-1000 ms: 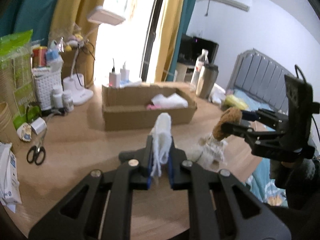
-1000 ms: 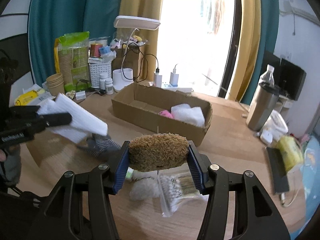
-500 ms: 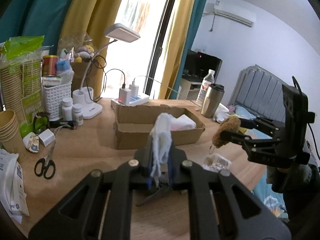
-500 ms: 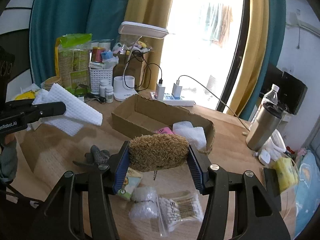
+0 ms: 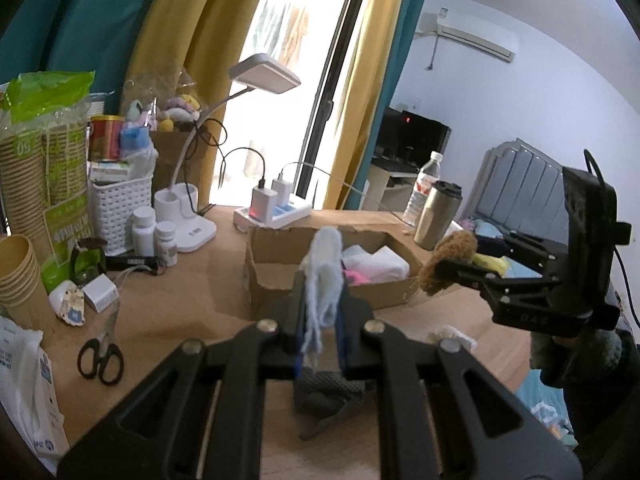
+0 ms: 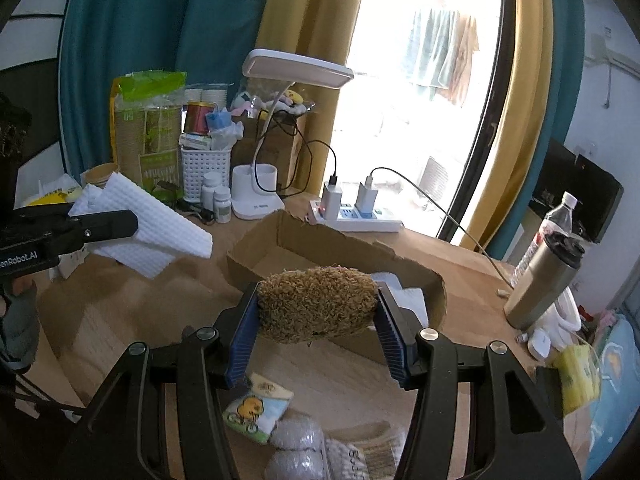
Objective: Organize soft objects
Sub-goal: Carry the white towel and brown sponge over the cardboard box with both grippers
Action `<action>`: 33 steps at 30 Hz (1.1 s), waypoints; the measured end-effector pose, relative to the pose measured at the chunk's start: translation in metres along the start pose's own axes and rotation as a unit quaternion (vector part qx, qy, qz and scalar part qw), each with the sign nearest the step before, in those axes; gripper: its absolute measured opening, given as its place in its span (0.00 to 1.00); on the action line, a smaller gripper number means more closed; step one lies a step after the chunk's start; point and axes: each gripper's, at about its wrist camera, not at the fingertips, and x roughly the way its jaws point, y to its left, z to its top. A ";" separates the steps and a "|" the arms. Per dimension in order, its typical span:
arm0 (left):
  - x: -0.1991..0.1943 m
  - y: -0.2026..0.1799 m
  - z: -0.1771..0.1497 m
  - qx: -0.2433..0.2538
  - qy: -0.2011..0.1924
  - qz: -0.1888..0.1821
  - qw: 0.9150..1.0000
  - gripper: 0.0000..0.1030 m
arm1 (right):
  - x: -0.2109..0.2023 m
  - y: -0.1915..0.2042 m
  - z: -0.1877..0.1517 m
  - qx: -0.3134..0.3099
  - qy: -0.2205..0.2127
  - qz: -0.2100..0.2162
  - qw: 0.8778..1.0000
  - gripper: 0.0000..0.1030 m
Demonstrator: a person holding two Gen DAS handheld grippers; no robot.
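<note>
The brown fuzzy pad [image 6: 317,303] sits crosswise between the blue-padded jaws of the right hand-held gripper [image 6: 317,312], clenched on its two ends so it hangs level and clear of the worktop [image 6: 100,320]. Just ahead and below lies the open cardboard box [image 6: 304,240], already holding white and pink soft items, most likely the pad's destination. The left hand-held gripper [image 5: 320,320] pinches a folded white cloth [image 5: 325,276] upright by its lower edge, the box ahead of it too. Beneath the right one, cotton pads [image 6: 294,446] and a small printed packet [image 6: 256,404] wait on the worktop.
</note>
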 end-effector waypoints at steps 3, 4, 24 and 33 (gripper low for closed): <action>0.005 0.003 0.005 -0.002 0.000 0.000 1.000 0.11 | 0.005 0.000 0.005 0.000 -0.002 0.003 1.000 0.56; 0.007 0.003 0.006 -0.003 0.000 0.000 1.000 0.11 | 0.006 -0.001 0.007 0.000 -0.002 0.004 1.000 0.56; 0.067 0.005 0.033 0.006 0.035 0.009 0.999 0.11 | 0.040 -0.030 0.026 0.039 -0.029 0.033 0.998 0.56; 0.113 0.000 0.038 0.002 0.059 0.012 0.998 0.11 | 0.067 -0.049 0.018 0.052 -0.014 0.057 0.997 0.56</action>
